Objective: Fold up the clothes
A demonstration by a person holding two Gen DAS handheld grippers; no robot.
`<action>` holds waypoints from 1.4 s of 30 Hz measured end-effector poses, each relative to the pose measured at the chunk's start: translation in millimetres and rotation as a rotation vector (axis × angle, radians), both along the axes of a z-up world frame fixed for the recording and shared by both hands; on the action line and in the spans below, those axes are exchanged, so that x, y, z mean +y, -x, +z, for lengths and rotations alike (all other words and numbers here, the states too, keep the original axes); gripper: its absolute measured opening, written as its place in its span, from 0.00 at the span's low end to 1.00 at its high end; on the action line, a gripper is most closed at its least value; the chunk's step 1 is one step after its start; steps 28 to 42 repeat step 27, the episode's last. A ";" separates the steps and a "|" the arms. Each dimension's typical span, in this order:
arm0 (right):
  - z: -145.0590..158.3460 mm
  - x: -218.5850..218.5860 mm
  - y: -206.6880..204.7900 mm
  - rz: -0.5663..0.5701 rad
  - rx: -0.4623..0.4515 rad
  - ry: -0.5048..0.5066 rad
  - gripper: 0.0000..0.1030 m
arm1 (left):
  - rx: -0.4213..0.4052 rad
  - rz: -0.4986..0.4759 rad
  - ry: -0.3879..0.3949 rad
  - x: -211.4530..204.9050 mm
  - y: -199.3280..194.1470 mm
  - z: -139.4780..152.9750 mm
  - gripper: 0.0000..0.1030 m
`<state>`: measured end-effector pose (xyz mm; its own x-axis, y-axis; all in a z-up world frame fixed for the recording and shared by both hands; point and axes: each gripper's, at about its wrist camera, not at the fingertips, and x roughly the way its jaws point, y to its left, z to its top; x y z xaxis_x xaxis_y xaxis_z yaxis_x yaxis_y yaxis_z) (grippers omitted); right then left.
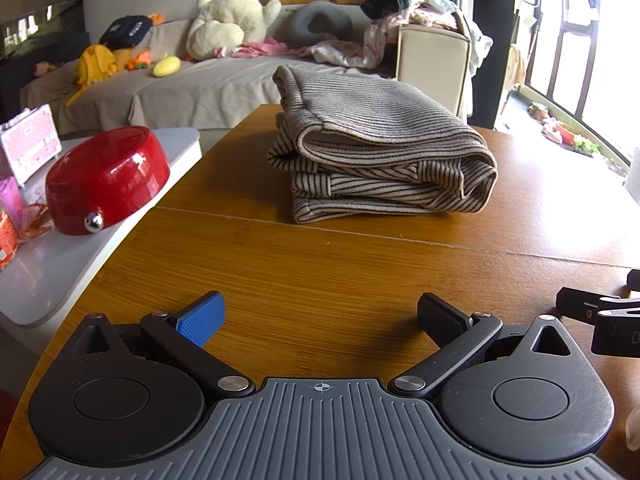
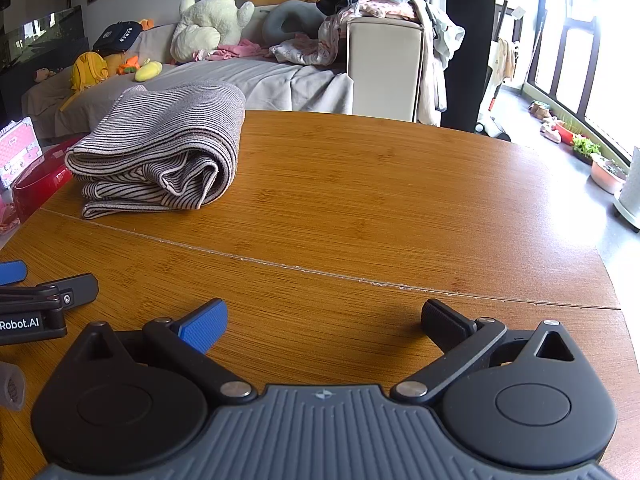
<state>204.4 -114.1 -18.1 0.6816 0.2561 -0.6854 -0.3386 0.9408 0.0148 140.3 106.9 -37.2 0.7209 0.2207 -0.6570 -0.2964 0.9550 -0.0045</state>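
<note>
Lying bare and glossy across the near half: wooden table (image 2: 360, 200), seam running through it. Sitting folded into a thick ribbed, striped bundle at the far left of it: garment (image 1: 380, 152). Resting on a white side table just beside: shiny red bowl (image 1: 106, 184). Hovering low, well short of the garment, jaws spread wide and gripping nothing: left gripper (image 1: 320, 316), right gripper (image 2: 324, 320).

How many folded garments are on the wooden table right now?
1. A single striped garment lies folded in a stack on the wooden table, ahead of the open left gripper and to the front-left of the open right gripper. More clothes are piled off the table, on the sofa behind.
</note>
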 end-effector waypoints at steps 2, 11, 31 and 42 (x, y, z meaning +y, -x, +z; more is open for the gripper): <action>0.2 -0.1 -0.1 0.000 0.000 0.000 1.00 | -0.002 0.002 -0.001 -0.6 -0.1 -0.5 1.00; 0.2 1.2 -0.2 -0.010 -0.003 0.004 1.00 | 0.002 0.000 -0.001 1.4 -0.6 -1.4 1.00; 3.7 15.7 6.1 -0.037 0.018 0.025 1.00 | -0.094 -0.011 0.103 31.7 23.4 9.9 1.00; 3.7 15.7 6.1 -0.037 0.018 0.025 1.00 | -0.094 -0.011 0.103 31.7 23.4 9.9 1.00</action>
